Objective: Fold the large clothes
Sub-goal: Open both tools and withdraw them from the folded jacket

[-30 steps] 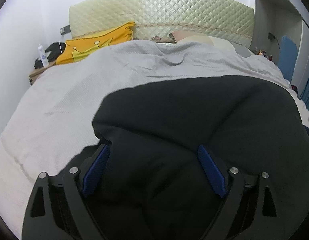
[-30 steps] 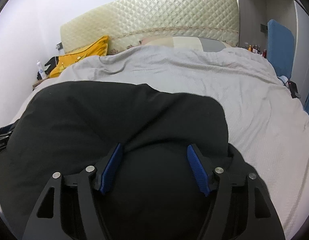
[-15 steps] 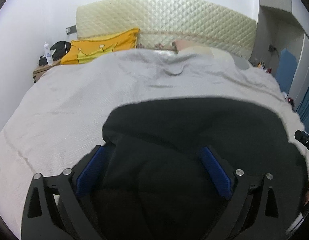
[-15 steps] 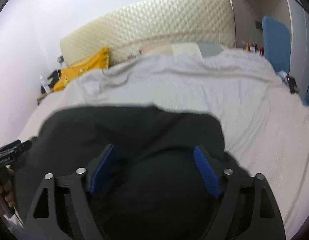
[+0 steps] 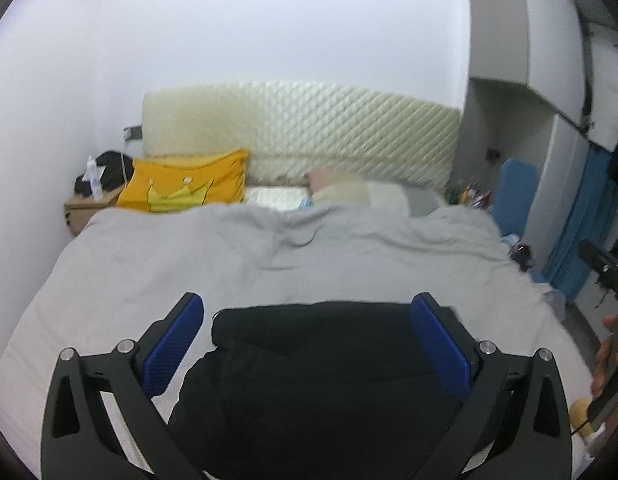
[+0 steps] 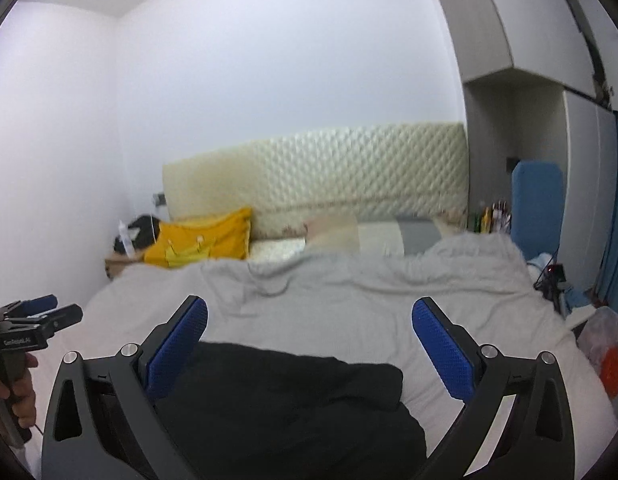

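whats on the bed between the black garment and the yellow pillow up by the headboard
Only bare grey bedspread. In the left wrist view, nothing else lies on the stretch from the folded black garment to the yellow crown-print pillow.

We see a bed spread with a wrinkled light grey cover (image 5: 189, 264). At its head stands a cream quilted headboard (image 5: 309, 128) against a plain white wall (image 5: 269, 32). A yellow cushion with a crown motif (image 5: 185, 188) leans beside pale pillows (image 5: 361, 192). A small wooden bedside stand (image 5: 83, 210) carries a white bottle (image 5: 93, 178). Blue curtains (image 5: 581, 220) hang at the far right, near grey cupboards (image 6: 509, 40).
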Action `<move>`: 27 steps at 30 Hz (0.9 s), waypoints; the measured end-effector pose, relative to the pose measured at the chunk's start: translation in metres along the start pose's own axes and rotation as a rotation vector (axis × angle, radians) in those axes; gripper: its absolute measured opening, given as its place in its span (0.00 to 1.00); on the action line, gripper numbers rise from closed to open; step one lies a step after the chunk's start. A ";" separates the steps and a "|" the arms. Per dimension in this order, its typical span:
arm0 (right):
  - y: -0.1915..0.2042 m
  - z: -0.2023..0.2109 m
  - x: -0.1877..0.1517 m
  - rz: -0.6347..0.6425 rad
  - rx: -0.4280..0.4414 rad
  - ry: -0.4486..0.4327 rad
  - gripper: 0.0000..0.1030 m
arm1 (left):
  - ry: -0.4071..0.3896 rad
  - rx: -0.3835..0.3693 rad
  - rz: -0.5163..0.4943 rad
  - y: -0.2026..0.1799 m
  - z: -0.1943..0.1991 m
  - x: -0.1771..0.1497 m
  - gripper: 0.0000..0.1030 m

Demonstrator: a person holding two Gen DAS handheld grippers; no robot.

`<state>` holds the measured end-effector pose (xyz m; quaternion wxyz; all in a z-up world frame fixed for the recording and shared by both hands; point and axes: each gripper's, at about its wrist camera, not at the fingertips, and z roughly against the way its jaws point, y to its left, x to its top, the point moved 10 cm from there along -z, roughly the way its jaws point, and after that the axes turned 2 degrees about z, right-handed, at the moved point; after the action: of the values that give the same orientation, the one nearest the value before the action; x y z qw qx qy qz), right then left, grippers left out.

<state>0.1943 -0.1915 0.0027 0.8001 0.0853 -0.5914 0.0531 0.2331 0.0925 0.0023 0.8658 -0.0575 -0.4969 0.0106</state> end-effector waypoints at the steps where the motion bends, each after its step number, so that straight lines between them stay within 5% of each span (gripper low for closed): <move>1: 0.003 0.012 0.005 0.002 0.002 -0.007 1.00 | -0.016 -0.010 0.003 -0.004 0.014 0.005 1.00; 14: 0.041 0.147 0.028 0.009 0.049 -0.154 1.00 | -0.136 -0.092 -0.038 -0.035 0.135 0.009 1.00; 27: 0.068 0.199 -0.032 0.045 0.026 -0.135 1.00 | -0.139 -0.072 -0.036 -0.038 0.170 -0.044 1.00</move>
<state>-0.0137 -0.1642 0.0344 0.7560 0.0859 -0.6449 0.0729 0.0631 0.0670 0.0536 0.8266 -0.0788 -0.5569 -0.0190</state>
